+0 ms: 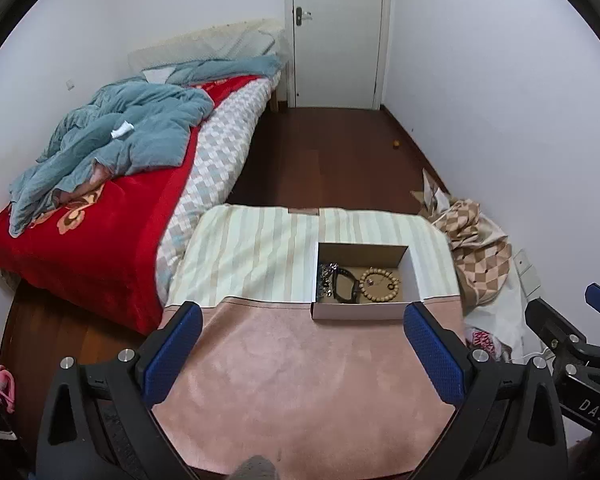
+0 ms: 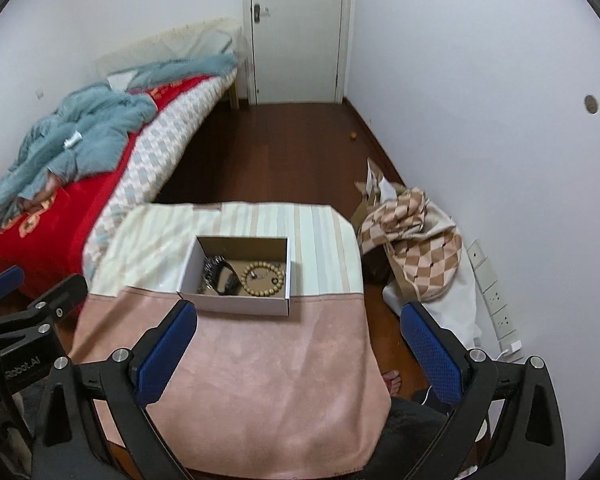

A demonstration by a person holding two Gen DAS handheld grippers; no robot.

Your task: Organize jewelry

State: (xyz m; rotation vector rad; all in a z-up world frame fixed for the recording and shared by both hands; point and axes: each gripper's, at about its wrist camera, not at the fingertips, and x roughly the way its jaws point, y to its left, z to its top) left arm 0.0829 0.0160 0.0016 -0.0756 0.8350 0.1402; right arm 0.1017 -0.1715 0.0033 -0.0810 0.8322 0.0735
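Observation:
A small open cardboard box stands on a cloth-covered table. Inside lie a wooden bead bracelet, a black band and a silvery chain piece. My left gripper is open and empty, held above the pink part of the cloth, short of the box. My right gripper is open and empty, near the table's right edge, also short of the box. Each gripper shows at the edge of the other's view.
A bed with a red blanket and blue quilt stands to the left. A checked cloth pile lies on the floor to the right by the wall. A white door is at the far end across the wooden floor.

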